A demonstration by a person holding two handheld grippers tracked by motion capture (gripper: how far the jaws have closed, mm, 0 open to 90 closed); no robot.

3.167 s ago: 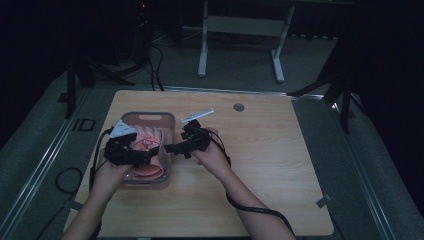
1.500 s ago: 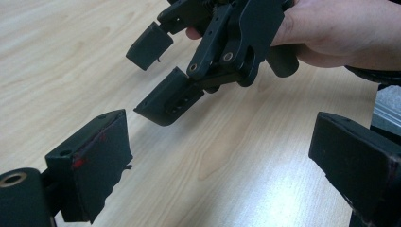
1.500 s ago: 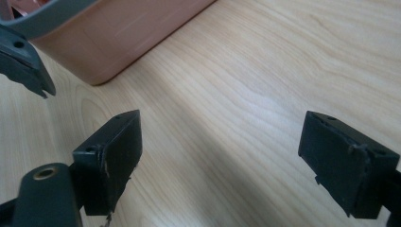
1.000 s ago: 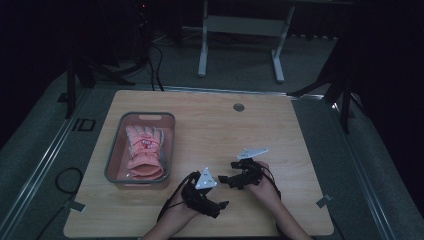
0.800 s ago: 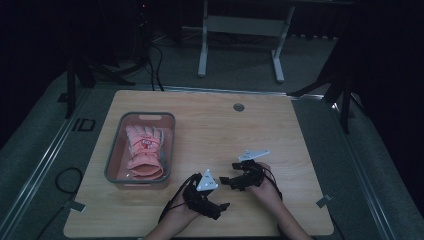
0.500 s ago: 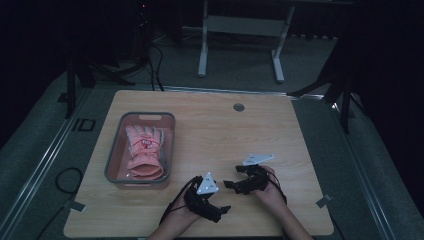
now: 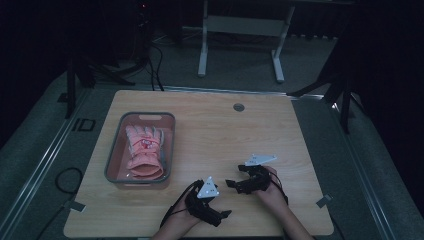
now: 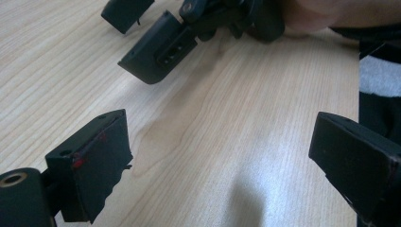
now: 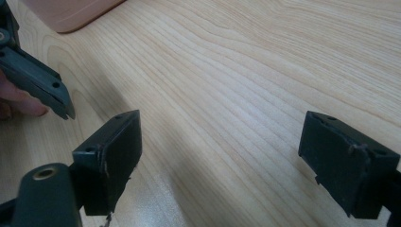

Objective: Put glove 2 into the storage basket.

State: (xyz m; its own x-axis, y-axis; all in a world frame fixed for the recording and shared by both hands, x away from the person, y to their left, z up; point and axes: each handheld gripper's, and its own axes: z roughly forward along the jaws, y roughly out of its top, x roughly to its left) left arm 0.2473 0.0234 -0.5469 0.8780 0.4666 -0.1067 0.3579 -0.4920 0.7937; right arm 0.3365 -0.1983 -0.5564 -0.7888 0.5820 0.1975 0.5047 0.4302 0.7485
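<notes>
both grippers have come away from the grey tray (image 7: 114, 172) since the earliest frame, when they were over the pink glove (image 7: 144, 152) inside it, and now sit low at the near edge of the wooden table (image 7: 210, 130); over the last second they have barely shifted. left gripper (image 7: 223, 215) lies close to the table's front edge, its jaws spread wide apart with nothing between them, as the left gripper view (image 8: 222, 165) makes plain: bare pale wood grain shows in the gap. right gripper (image 7: 231, 183) sits just beyond and to the right of the left one, near it but apart, and its jaws also stand wide with nothing held; in the right gripper view (image 9: 217, 161) only wood lies between them.

the glove lies flat in the tray, well to the left of both grippers and farther from the person, fingers pointing away. a pinkish corner at the top left of the right gripper view is likely the same tray, though it is too cropped to be sure.

the tabletop is light wood with clear grain and a small round grommet (image 7: 238, 107) far beyond the grippers near the back edge. around the table the floor is grey carpet; cables (image 7: 152, 60) trail at the far left, and a white-legged stand (image 7: 240, 30) rises behind the table. the rest of the room is dark.
</notes>
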